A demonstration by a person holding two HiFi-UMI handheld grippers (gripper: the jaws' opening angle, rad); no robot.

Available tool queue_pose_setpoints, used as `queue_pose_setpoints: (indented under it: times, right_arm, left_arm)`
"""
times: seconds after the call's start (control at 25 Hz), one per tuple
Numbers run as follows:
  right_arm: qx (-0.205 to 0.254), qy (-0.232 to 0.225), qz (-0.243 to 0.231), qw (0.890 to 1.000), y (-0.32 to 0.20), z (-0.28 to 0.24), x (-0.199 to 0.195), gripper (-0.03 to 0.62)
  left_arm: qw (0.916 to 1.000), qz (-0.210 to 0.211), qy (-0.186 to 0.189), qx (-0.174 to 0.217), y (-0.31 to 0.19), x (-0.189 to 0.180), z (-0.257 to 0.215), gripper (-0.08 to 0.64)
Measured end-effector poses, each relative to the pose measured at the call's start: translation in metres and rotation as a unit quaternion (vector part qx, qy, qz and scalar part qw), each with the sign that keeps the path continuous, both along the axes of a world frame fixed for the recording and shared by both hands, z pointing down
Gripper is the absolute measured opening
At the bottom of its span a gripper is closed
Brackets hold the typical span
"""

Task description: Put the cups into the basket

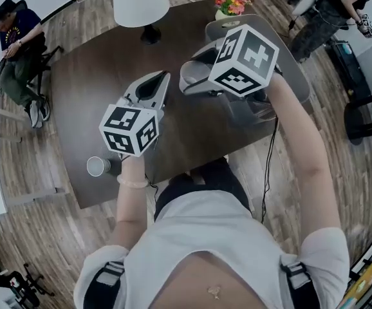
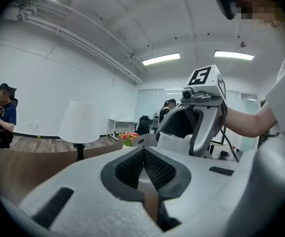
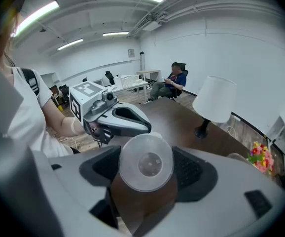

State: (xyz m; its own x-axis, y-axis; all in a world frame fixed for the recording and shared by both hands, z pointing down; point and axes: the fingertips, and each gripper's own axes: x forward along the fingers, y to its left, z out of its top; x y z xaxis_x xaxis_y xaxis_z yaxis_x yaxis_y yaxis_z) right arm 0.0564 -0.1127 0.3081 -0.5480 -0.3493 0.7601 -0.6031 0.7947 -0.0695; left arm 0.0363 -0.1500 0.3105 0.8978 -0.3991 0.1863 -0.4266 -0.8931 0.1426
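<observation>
A round clear plastic cup [image 3: 146, 158] is held by its sides in the right claw [image 3: 147, 176], which is closed partway around it so it can be carried to the basket. The left claw [image 2: 144, 154] is pinched shut with nothing in it. A second clear cup [image 1: 98, 166] is seen standing on the dark brown tabletop [image 1: 89, 89], near its front edge. Two cups are counted. No basket can be picked out for sure.
</observation>
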Motion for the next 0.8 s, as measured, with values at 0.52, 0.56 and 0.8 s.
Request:
queue_pose_setpoints:
  times: [0.52,0.56,0.8]
  right_arm:
    - [0.042,-0.01,0.078,0.996,0.014,-0.039,0.141,0.334]
    - [0.042,-0.011,0.081,0.996,0.015,-0.039,0.149,0.334]
    - [0.034,-0.011,0.081,0.996,0.014,-0.026,0.191,0.334]
  left_arm:
    - [0.9978,0.061,0.0,0.025,0.028,0.117,-0.019,0.011]
    - [0.9978,0.061,0.0,0.025,0.028,0.123,-0.019,0.011]
    - [0.9987,0.05,0.011,0.007,0.026,0.154,-0.016,0.011]
